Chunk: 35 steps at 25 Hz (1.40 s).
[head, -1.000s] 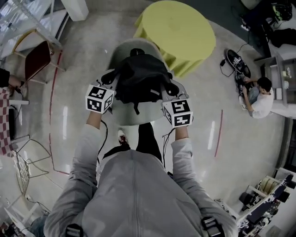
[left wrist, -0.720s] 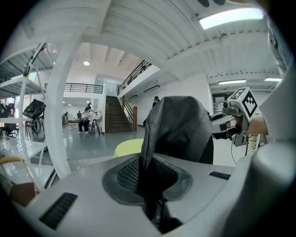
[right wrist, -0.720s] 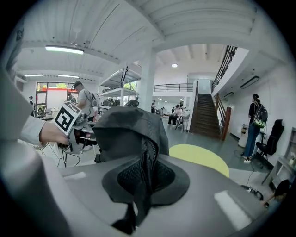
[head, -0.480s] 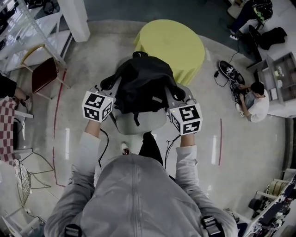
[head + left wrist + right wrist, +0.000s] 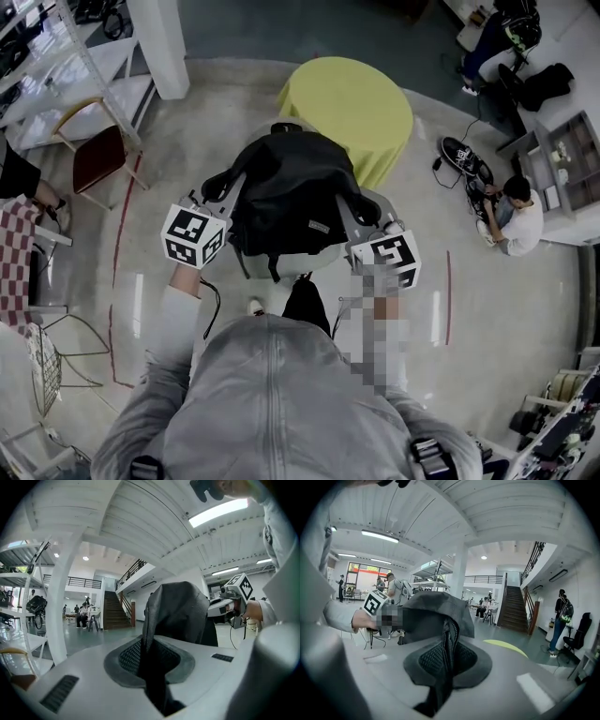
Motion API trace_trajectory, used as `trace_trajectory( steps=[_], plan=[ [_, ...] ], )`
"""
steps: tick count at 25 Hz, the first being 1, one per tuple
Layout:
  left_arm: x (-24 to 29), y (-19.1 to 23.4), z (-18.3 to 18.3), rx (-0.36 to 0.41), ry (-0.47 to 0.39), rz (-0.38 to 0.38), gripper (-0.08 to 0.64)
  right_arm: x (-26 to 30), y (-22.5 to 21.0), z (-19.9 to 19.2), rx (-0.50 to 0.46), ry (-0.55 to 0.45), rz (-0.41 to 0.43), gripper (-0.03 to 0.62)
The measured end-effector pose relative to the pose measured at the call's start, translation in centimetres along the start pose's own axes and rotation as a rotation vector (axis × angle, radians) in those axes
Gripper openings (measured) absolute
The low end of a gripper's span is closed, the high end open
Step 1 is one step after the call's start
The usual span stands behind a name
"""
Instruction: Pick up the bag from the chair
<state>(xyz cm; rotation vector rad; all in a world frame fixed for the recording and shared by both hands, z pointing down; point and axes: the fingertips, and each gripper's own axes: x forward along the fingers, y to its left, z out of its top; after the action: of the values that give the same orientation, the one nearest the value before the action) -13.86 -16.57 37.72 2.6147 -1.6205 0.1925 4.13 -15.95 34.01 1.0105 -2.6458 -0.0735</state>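
Note:
A black backpack (image 5: 291, 192) hangs between my two grippers, above the pale grey chair (image 5: 286, 263) whose seat shows just below it. In the head view my left gripper (image 5: 217, 185) pinches the bag's left side and my right gripper (image 5: 361, 210) its right side. The left gripper view shows the jaws shut on a fold of the bag's black fabric (image 5: 154, 667), and the bag (image 5: 180, 611) rises ahead. In the right gripper view the jaws clamp the fabric along a zipper (image 5: 446, 660). A loose strap (image 5: 273, 269) dangles under the bag.
A round yellow table (image 5: 352, 103) stands just beyond the chair. A red chair (image 5: 98, 157) and shelving are at the left, a white column (image 5: 164, 42) at the back. A person (image 5: 511, 211) sits on the floor at the right.
Both grippers have moved up and forward with the bag, which now looks larger in the head view and covers most of the chair's seat.

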Motion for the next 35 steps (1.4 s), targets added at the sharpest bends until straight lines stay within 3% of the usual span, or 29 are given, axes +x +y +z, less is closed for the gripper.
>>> trace_trajectory(
  steps=[9,35],
  plan=[
    [-3.7,-0.6,-0.2,-0.003,-0.014,-0.008,0.04,-1.2,3.3,0.3,0.04,-0.009,0.023,0.021],
    [-4.1,-1.2,-0.1,-0.007,-0.014,-0.054,0.04,-1.0,3.2,0.1,0.034,0.005,0.014,0.02]
  ],
)
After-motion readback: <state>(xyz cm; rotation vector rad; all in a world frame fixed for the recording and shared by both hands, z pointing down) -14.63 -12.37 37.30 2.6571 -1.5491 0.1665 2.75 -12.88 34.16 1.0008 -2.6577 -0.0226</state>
